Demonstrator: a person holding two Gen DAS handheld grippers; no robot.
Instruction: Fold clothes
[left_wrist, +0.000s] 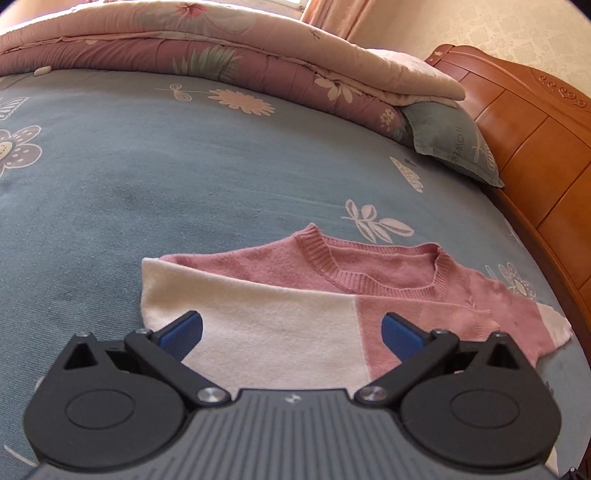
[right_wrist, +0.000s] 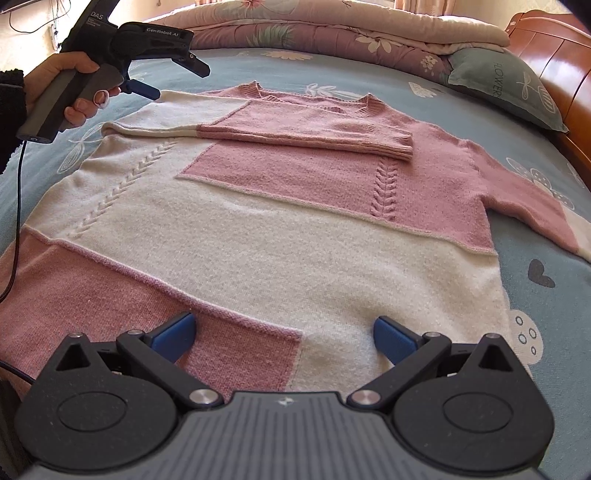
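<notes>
Pink-cream sweater (right_wrist: 280, 229) flat on bed (left_wrist: 147, 177), both tools agape

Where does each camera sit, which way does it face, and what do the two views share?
Left wrist: low by the sweater's folded sleeve, facing the headboard; only its open left gripper shows.
Right wrist: at the hem, facing the collar and quilt; open right gripper, plus a hand holding the other gripper.
Shared: sweater, quilt, pillow, headboard.
</notes>
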